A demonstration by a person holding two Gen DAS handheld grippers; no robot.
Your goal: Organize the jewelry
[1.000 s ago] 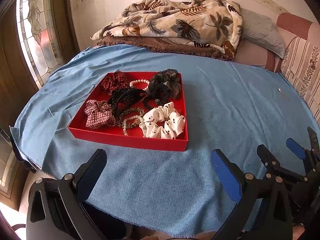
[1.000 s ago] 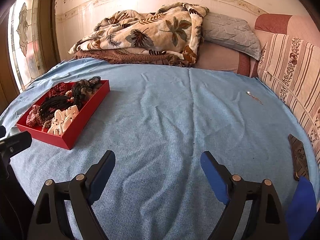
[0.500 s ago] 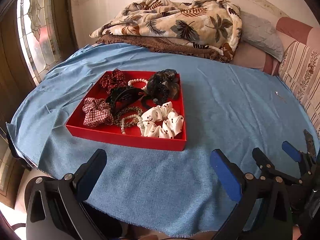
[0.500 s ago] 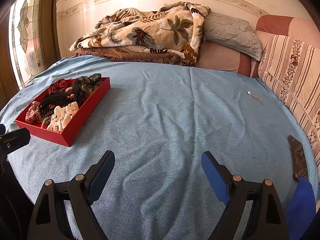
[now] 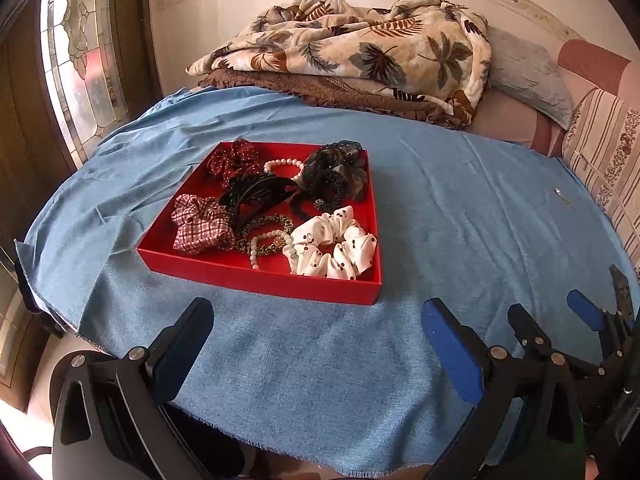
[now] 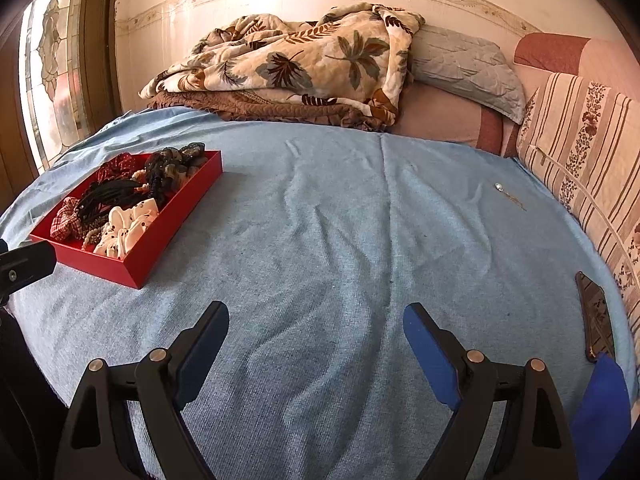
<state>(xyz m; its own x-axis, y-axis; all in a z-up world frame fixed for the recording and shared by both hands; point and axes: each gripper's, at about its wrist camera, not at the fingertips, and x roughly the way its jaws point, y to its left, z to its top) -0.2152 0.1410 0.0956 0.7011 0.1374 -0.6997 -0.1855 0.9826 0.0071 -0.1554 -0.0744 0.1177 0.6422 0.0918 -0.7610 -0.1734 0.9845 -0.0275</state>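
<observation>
A red tray (image 5: pixel 256 280) sits on the blue cloth (image 5: pixel 460 208) and holds a white dotted scrunchie (image 5: pixel 332 248), a checked scrunchie (image 5: pixel 198 230), a dark red scrunchie (image 5: pixel 232 160), a black hair claw (image 5: pixel 256 196), a black lace scrunchie (image 5: pixel 336 174) and bead bracelets (image 5: pixel 264 244). The tray also shows in the right wrist view (image 6: pixel 168 236). A small silver-and-chain piece (image 6: pixel 506 194) lies loose on the cloth at the far right. My left gripper (image 5: pixel 316 340) is open and empty, short of the tray. My right gripper (image 6: pixel 316 340) is open and empty over bare cloth.
A leaf-print blanket (image 5: pixel 360 52) and a grey pillow (image 6: pixel 468 68) are piled at the far edge. A striped cushion (image 6: pixel 588 152) lines the right side. A dark phone (image 6: pixel 596 316) lies near the right edge. A stained-glass window (image 5: pixel 76 52) stands to the left.
Both grippers have eased slightly forward and upward, so the tray sits a little lower in the left view. Both stay open. Nothing was picked up.
</observation>
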